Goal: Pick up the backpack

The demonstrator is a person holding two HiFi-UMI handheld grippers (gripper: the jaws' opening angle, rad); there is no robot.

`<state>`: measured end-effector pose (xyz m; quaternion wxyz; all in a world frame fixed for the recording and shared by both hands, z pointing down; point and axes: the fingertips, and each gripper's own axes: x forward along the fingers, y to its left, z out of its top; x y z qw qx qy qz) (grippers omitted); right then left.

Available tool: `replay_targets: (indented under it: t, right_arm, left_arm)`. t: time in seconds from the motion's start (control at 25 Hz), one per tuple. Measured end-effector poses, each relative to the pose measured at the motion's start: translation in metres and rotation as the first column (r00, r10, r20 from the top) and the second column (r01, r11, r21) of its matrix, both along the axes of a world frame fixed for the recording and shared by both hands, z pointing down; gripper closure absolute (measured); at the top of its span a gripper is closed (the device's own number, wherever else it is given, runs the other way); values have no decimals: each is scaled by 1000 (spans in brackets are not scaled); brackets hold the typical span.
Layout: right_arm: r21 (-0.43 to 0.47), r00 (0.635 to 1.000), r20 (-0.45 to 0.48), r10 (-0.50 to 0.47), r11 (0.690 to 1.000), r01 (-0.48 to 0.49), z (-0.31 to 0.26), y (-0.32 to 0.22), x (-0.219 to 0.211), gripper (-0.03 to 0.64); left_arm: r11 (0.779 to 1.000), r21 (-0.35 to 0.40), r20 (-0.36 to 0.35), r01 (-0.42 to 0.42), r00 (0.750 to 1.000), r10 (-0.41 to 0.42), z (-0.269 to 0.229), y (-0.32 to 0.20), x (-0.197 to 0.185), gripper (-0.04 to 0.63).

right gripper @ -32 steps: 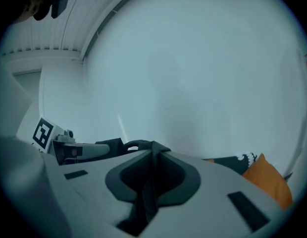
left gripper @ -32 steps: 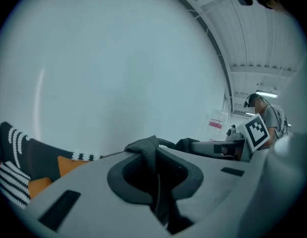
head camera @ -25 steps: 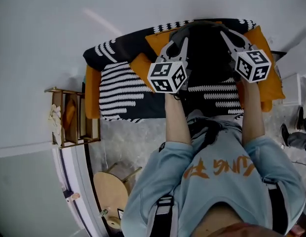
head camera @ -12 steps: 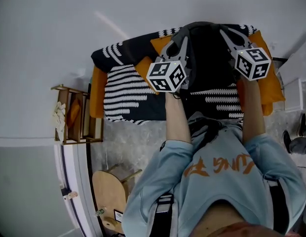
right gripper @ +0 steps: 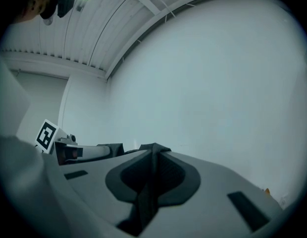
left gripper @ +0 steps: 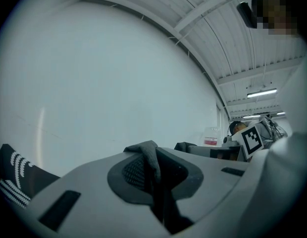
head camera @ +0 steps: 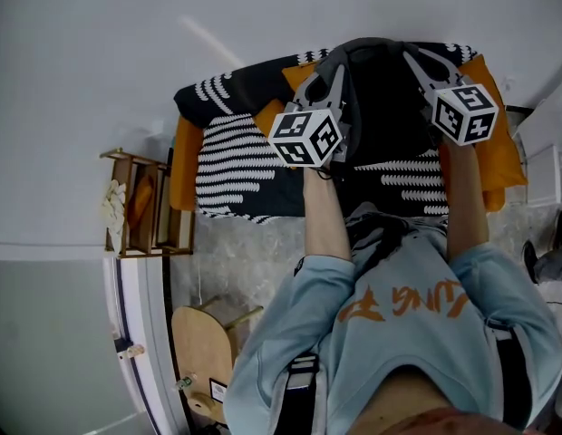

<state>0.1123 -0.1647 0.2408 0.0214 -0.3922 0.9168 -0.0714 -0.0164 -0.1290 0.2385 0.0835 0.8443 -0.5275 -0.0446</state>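
The black backpack (head camera: 385, 107) hangs in front of the sofa between my two grippers, each holding it by a grey strap. My left gripper (head camera: 333, 69) is shut on a strap (left gripper: 149, 158), which bunches up between its jaws in the left gripper view (left gripper: 154, 175). My right gripper (head camera: 413, 59) is shut on the other strap (right gripper: 153, 155), pinched between its jaws in the right gripper view (right gripper: 151, 175). Both grippers point level at the white wall. The lower part of the backpack is hidden behind the person's arms.
Behind the backpack is a sofa with orange cushions (head camera: 500, 157) and a black-and-white striped blanket (head camera: 236, 157). A wooden rack (head camera: 140, 205) stands at the left, with a round wooden stool (head camera: 201, 347) below it. A white cabinet (head camera: 546, 166) is at the right edge.
Both grippers have lifted the backpack a little against the sofa. Their grip on the straps is unchanged. The head view has shifted slightly.
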Motion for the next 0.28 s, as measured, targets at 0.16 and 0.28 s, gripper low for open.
replay_targets:
  t: [0.16,0.28]
  right_arm:
    - [2,1000,-1,-7,1000,7,-1,5,-1,568]
    - [8,1000,-2,-11,1000,11,-1,9,-5,568]
  left_arm:
    - [1000,1,0,6,1000,-6,-2,5,0,549]
    - [1000,4,0,9,1000,-9,-1,10,-4,549]
